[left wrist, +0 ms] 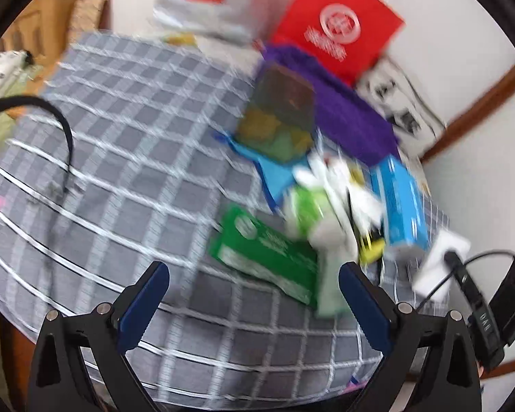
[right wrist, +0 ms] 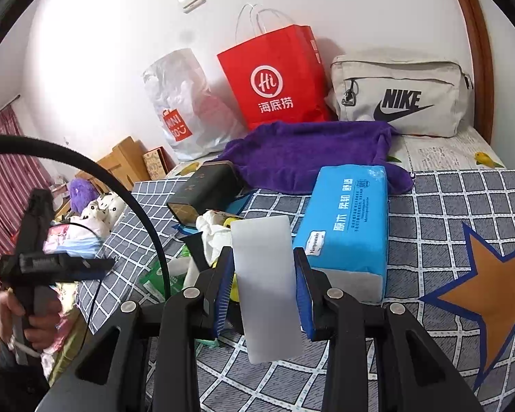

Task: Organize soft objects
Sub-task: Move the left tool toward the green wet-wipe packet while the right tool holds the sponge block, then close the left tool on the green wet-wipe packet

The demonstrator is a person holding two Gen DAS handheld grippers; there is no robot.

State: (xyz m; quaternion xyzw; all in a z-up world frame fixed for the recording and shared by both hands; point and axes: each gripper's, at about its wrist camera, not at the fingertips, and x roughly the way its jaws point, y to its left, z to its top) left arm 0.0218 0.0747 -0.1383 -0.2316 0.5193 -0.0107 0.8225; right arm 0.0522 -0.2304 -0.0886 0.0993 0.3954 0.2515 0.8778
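My right gripper [right wrist: 262, 254] is shut on a flat white block [right wrist: 267, 285], held upright above the checked bedspread [right wrist: 446, 206]. A blue tissue pack [right wrist: 346, 226] lies just right of it, and a purple towel [right wrist: 309, 151] is spread behind. A crumpled white cloth [right wrist: 213, 230], a dark box [right wrist: 206, 189] and a green packet [right wrist: 154, 278] lie to the left. The left wrist view is blurred. There my left gripper [left wrist: 255, 274] stands open over the bedspread [left wrist: 120, 120], with nothing between its fingers. The green packet [left wrist: 267, 254] and blue tissue pack [left wrist: 403, 202] lie just beyond it.
Against the wall stand a red paper bag [right wrist: 274, 79], a white plastic bag [right wrist: 185, 103] and a cream zip bag [right wrist: 401, 96]. A hand [right wrist: 34, 322] holds the left gripper at the bed's left edge. Plush toys [right wrist: 96, 206] and wooden furniture [right wrist: 120, 161] lie beyond it. A black cable [right wrist: 86, 164] arcs across.
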